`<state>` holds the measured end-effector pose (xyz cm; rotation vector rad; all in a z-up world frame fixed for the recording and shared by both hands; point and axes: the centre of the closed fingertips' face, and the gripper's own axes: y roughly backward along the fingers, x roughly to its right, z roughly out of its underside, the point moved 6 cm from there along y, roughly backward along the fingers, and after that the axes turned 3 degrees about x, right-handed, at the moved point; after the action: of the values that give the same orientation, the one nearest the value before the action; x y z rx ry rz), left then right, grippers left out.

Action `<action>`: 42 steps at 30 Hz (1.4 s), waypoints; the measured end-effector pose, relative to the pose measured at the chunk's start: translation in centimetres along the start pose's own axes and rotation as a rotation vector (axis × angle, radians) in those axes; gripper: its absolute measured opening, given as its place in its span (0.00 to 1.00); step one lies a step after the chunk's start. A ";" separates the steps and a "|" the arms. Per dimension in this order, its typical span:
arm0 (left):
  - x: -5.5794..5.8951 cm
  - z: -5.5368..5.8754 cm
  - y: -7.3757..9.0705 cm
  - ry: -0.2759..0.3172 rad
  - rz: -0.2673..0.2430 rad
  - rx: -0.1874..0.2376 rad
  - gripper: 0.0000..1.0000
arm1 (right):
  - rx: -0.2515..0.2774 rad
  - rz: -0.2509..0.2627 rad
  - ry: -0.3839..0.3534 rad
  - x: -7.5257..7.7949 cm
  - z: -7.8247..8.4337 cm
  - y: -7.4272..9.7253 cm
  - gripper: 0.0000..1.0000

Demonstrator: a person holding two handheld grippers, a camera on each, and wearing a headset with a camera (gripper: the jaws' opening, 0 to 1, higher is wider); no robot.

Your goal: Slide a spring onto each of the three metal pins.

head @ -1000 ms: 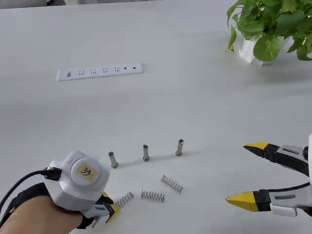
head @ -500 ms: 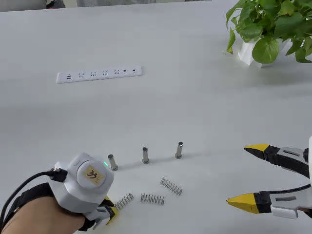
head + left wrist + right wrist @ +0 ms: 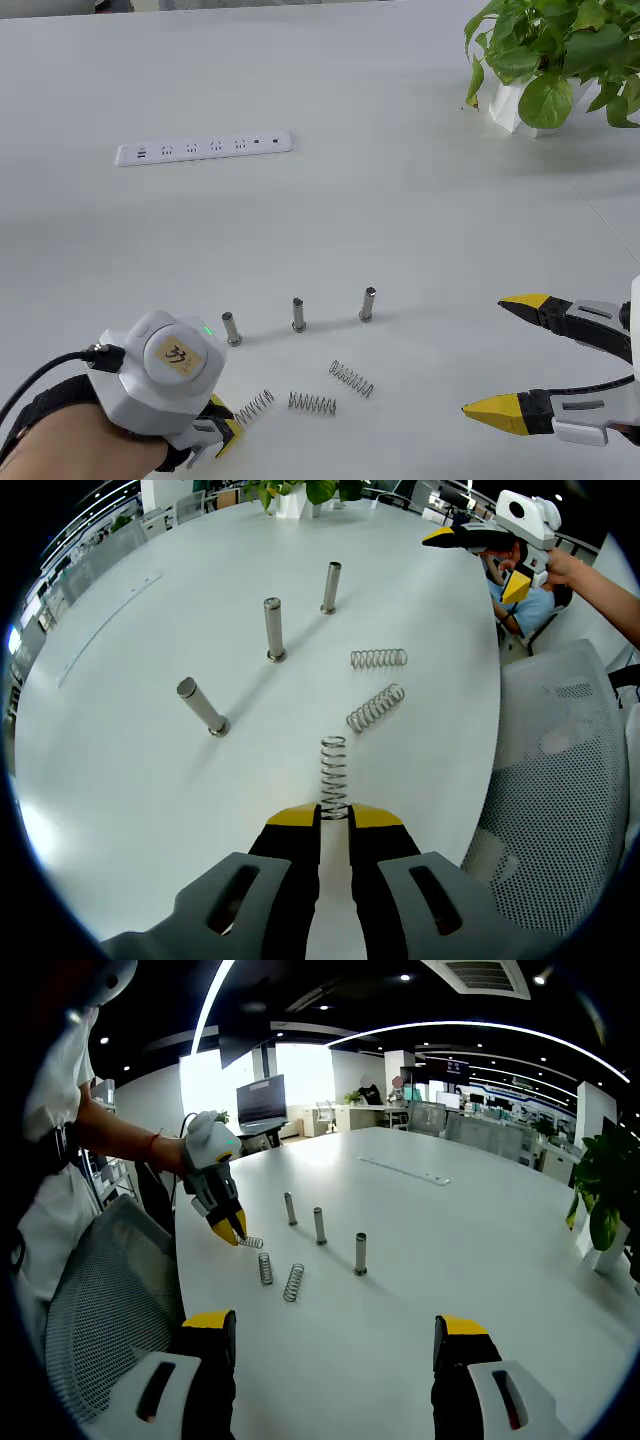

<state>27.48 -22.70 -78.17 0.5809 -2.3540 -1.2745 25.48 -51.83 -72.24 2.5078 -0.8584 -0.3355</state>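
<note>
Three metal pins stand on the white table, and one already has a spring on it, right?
Not quite. Three pins stand on the table, but none has a spring yet: all three springs lie flat beside them, one at the tips of the left tool. The head view shows this.

A yellow sticker (image 3: 180, 356) on the left gripper (image 3: 228, 425) is showing handwritten marks, possibly "33", too blurred for reading.
</note>
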 end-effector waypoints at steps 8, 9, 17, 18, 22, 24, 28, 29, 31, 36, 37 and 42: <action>0.4 -0.9 1.4 0.024 0.014 0.082 0.07 | 0.001 -0.014 0.010 -0.6 -0.8 -0.2 0.80; 0.5 -1.1 1.8 0.031 0.014 0.100 0.07 | 0.003 -0.018 0.013 -0.7 -1.0 -0.3 0.79; 0.8 -2.3 4.3 0.071 0.031 0.239 0.07 | 0.017 -0.052 0.032 -1.6 -2.7 -0.8 0.78; 0.9 -2.5 4.6 0.078 0.036 0.256 0.07 | 0.022 -0.057 0.031 -1.7 -3.0 -0.8 0.77; 1.3 -3.5 6.0 0.101 0.055 0.343 0.07 | 0.053 -0.091 0.019 -2.5 -4.7 -1.3 0.73; 1.5 -4.1 6.5 0.092 0.073 0.391 0.07 | 0.074 -0.109 0.010 -3.0 -5.6 -1.6 0.71; 2.0 -5.0 7.5 0.116 0.086 0.456 0.07 | 0.115 -0.150 0.005 -4.2 -7.5 -2.2 0.67; 2.3 -5.4 7.8 0.113 0.107 0.495 0.07 | 0.130 -0.163 -0.006 -4.6 -8.1 -2.4 0.65; 2.6 -5.7 8.1 0.114 0.119 0.519 0.07 | 0.145 -0.181 -0.024 -5.2 -8.8 -2.7 0.62; 3.3 -6.4 8.7 0.079 0.141 0.584 0.07 | 0.203 -0.209 -0.076 -6.4 -10.9 -3.3 0.50; 3.4 -6.5 8.8 0.077 0.151 0.603 0.07 | 0.223 -0.220 -0.096 -6.7 -11.4 -3.5 0.47; 4.0 -6.8 9.2 0.060 0.176 0.640 0.07 | 0.258 -0.255 -0.146 -7.9 -12.6 -4.3 0.39</action>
<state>26.13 -24.93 -66.37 0.5621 -2.6760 -0.4014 26.16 -39.47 -62.97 2.8710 -0.6703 -0.5274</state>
